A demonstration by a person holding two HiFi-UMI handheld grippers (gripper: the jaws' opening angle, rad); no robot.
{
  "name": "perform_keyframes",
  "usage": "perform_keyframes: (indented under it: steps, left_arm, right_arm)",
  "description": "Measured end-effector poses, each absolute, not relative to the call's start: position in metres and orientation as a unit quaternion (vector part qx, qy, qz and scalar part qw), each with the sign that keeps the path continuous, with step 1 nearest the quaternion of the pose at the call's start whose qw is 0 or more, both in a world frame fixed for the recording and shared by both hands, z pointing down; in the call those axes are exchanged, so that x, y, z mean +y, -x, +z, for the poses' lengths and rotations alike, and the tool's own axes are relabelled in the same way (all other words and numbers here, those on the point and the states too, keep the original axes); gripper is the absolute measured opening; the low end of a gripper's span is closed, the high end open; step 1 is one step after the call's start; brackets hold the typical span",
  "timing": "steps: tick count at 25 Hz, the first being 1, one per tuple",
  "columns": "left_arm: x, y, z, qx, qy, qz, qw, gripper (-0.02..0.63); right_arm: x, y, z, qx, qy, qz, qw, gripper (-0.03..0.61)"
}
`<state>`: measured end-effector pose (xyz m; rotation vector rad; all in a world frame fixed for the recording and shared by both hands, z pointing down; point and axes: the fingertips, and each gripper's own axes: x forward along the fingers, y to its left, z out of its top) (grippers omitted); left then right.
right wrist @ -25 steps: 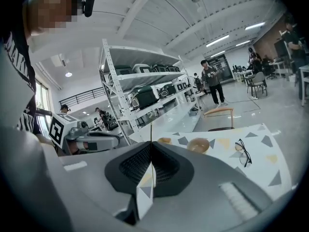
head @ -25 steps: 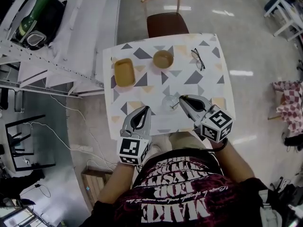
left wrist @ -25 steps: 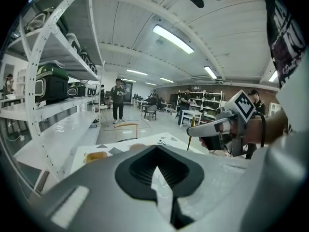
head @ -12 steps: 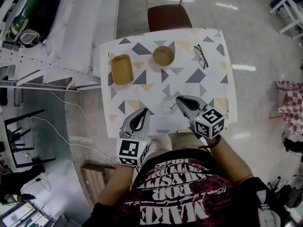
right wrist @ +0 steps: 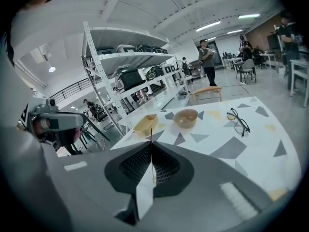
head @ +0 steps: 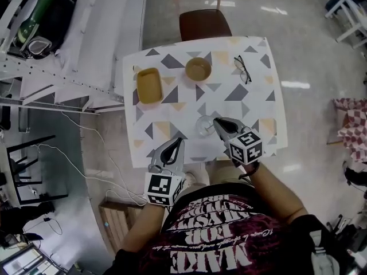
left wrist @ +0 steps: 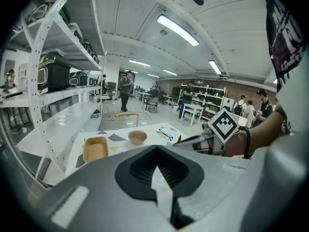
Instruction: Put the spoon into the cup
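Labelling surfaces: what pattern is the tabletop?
The tabletop is white with grey and tan triangles; head view.

On the table (head: 258, 105), the tray (head: 149, 86), bowl (head: 198, 69) and glasses (head: 241, 70) are lining up along the far side, left to right; the cup (head: 205, 125) is sitting nearer, the chair (head: 202, 22) standing behind.

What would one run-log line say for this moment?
right gripper: shut on spoon, tip beside cup | left gripper: shut, empty, over table's near edge | spoon in cup: cannot tell
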<state>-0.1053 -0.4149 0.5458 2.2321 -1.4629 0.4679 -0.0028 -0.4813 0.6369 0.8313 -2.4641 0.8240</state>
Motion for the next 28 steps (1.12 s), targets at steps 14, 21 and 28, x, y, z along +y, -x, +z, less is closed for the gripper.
perform_keyframes:
  steps: [14, 21, 28]
  left_arm:
    - [-0.352, 0.136, 0.503, -0.541, -0.809, 0.15, 0.177, 0.0]
    - [-0.315, 0.16, 0.484, -0.543, -0.813, 0.14, 0.158, 0.001]
    - [-0.285, 0.181, 0.463, -0.54, -0.823, 0.127, 0.127, 0.0]
  right_arm:
    - [-0.451, -0.004, 0.667, -0.847, -0.361, 0.299, 0.25, 0.057]
    - [-0.419, -0.02, 0.642, -0.835, -0.408, 0.282, 0.238, 0.234]
    - [-0.364, -0.027, 0.597, -0.848, -0.427, 0.247, 0.195, 0.235]
